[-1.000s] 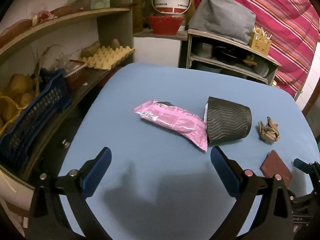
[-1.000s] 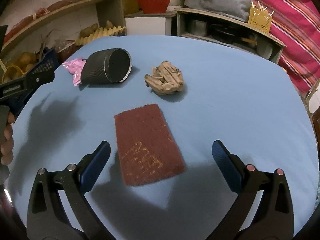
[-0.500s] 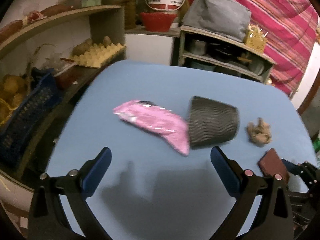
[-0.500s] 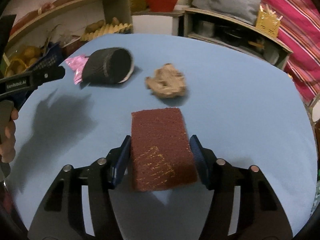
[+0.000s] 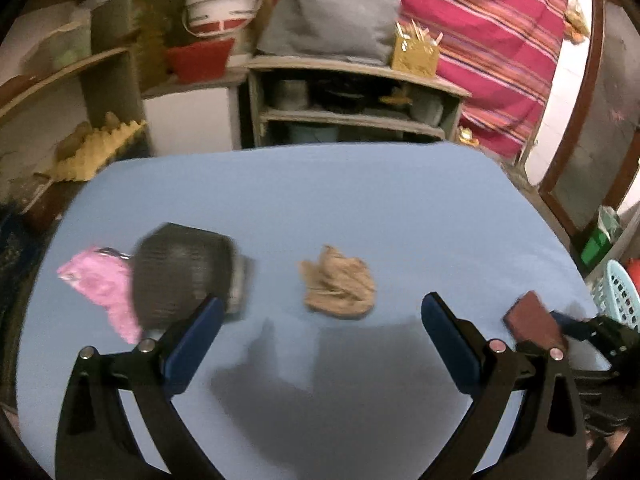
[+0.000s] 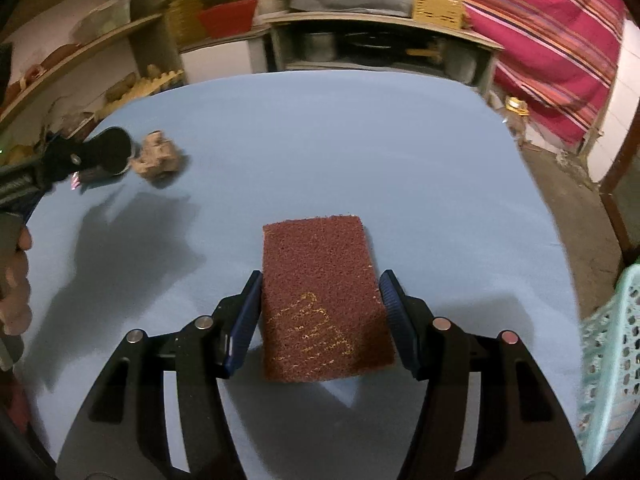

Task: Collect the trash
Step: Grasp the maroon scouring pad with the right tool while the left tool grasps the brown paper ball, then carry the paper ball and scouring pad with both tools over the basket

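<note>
My right gripper (image 6: pixel 319 300) is shut on a brown-red scouring pad (image 6: pixel 320 280), which it holds lifted off the blue table (image 6: pixel 360 140); the same pad (image 5: pixel 534 318) shows at the right of the left wrist view. My left gripper (image 5: pixel 318 318) is open with nothing between its fingers, just short of a crumpled brown paper ball (image 5: pixel 338 284). Left of the ball a black ribbed cup (image 5: pixel 180 272) lies on its side, with a pink wrapper (image 5: pixel 100 284) beyond it. In the right wrist view the paper ball (image 6: pixel 158 156) and the cup (image 6: pixel 112 150) sit far left.
A turquoise mesh basket (image 6: pixel 608 360) stands off the table's right edge, also visible as the basket (image 5: pixel 616 292) in the left view. Cluttered shelves (image 5: pixel 348 100), an egg tray (image 5: pixel 96 152) and a striped cloth (image 5: pixel 480 40) lie beyond the far edge. A hand (image 6: pixel 14 280) grips the left tool.
My right gripper closed on the scouring pad, lifted it and carried it right toward the basket. My left gripper swung right, from the pink wrapper to face the paper ball.
</note>
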The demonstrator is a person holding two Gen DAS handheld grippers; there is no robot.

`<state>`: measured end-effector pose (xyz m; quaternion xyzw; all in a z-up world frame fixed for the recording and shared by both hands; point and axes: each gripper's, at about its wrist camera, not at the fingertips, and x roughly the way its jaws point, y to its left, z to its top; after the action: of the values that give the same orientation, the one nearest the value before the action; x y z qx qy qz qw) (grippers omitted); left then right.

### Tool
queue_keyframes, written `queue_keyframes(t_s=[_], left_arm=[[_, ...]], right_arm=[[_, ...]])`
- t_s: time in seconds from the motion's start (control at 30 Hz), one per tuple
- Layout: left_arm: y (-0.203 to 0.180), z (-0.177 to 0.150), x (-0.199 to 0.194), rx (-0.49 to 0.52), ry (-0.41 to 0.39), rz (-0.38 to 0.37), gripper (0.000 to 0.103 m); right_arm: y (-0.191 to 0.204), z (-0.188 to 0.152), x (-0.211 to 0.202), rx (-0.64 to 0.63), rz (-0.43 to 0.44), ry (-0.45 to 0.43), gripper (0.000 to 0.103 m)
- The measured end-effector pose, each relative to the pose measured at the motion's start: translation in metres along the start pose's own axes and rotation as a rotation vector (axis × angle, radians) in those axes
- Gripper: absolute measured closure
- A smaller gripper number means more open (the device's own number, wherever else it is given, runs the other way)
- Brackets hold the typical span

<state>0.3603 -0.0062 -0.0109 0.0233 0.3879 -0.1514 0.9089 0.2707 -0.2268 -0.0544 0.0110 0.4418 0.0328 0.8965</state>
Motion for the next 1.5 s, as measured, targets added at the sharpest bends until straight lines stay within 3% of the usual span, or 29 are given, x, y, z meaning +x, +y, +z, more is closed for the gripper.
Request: queue_keyframes(t_s=[0.2, 0.3, 0.6, 0.83, 0.93, 1.17, 1.5], left_arm=[[-0.012, 0.009, 0.038, -0.02, 0.027, 0.08, 0.006], [-0.016, 0.01, 0.051, -0.018, 0.06, 0.072, 0.009], [-0.026, 0.008, 0.069, -0.008, 0.093, 0.069, 0.052], [-0.032, 0.006, 0.068, -0.008, 0.093, 0.077, 0.055], [-0.034, 0.001, 0.053, -0.045, 0.087, 0.033, 0.056], [-0.057, -0.015, 0.022, -0.03, 0.074, 0.037, 0.056], [-0.129, -0.024, -0.036, 0.051, 0.011, -0.012, 0.056]], right_arm=[[-0.022, -0.004, -0.01, 0.034, 0.018, -0.024, 0.044], [-0.027, -0.006, -0.01, 0.041, 0.032, -0.021, 0.044], [-0.034, -0.007, -0.01, 0.058, 0.049, -0.027, 0.044], [-0.037, -0.012, -0.013, 0.049, 0.05, -0.024, 0.044], [-0.039, -0.011, -0.018, 0.039, 0.042, -0.021, 0.044], [-0.045, -0.014, -0.055, 0.01, 0.021, -0.083, 0.044], [-0.1, -0.028, -0.123, 0.059, -0.03, -0.169, 0.044]])
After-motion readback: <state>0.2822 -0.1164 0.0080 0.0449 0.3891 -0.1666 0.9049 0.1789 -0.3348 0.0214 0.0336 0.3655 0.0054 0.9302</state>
